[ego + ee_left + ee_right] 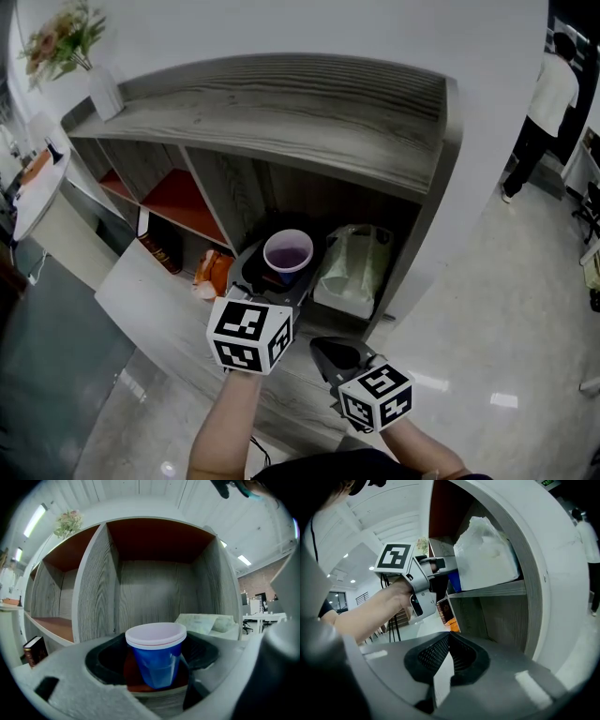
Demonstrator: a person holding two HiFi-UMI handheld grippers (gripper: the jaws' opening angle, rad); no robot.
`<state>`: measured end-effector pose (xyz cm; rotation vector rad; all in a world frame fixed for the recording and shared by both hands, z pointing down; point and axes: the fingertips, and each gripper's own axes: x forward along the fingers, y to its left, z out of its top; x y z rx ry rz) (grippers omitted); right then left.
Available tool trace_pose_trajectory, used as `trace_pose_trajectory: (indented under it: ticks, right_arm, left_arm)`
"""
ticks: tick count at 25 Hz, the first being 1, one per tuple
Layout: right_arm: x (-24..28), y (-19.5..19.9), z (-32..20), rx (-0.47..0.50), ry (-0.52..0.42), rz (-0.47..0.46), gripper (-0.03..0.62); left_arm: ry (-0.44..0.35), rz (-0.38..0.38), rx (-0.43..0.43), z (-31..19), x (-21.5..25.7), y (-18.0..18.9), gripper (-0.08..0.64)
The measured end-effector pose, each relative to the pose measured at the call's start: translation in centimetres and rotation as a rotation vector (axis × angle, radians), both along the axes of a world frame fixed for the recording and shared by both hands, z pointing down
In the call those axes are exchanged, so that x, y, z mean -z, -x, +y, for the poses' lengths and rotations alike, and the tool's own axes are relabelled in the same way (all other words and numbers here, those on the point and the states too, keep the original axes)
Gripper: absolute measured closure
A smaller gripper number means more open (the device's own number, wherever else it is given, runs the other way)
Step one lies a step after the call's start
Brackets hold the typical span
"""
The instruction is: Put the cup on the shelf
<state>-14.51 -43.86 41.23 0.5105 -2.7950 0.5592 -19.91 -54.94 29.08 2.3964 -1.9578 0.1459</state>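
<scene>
A blue cup [288, 253] with a white inside stands upright in the middle compartment of the grey wooden shelf [281, 122]. My left gripper [281, 277] reaches into that compartment, its jaws wide and closed on the cup's sides. In the left gripper view the cup [157, 656] fills the gap of that gripper [157, 679], its base at the red shelf board. My right gripper [337, 354] hangs lower, in front of the shelf, shut with nothing in it. The right gripper view shows its pads [461, 660] meeting, and the left gripper [423, 573] with the cup [453, 581] up at the shelf.
A pale plastic bag [354, 262] lies right of the cup in the same compartment. An orange packet [214, 272] and a dark book [159, 246] sit to the lower left. A vase of flowers [98, 89] stands on the shelf top. A person [548, 103] stands at far right.
</scene>
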Motion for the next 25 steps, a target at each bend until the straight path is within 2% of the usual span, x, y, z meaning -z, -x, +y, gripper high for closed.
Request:
trace_pose_trajectory:
  ticks: [7, 13, 16, 20, 25]
  right_arm:
    - [-0.2, 0.3, 0.2, 0.002, 0.001, 0.009, 0.595]
    - [-0.2, 0.2, 0.5, -0.003, -0.005, 0.016, 0.595]
    - [-0.2, 0.3, 0.9, -0.003, -0.007, 0.022, 0.595]
    - [0.0, 0.2, 1.6, -0.004, -0.013, 0.026, 0.595]
    - [-0.2, -0.6, 1.8, -0.029, -0.017, 0.031, 0.595]
  left_arm:
    - [-0.014, 0.035, -0.019, 0.2, 0.1, 0.0, 0.186]
    - [-0.036, 0.026, -0.023, 0.7, 0.4, 0.0, 0.150]
    - [-0.008, 0.020, -0.023, 0.5, -0.3, 0.1, 0.150]
    - [0.044, -0.027, -0.040, 0.1, -1.4, -0.2, 0.150]
    - [0.035, -0.012, -0.042, 0.7, -1.2, 0.0, 0.150]
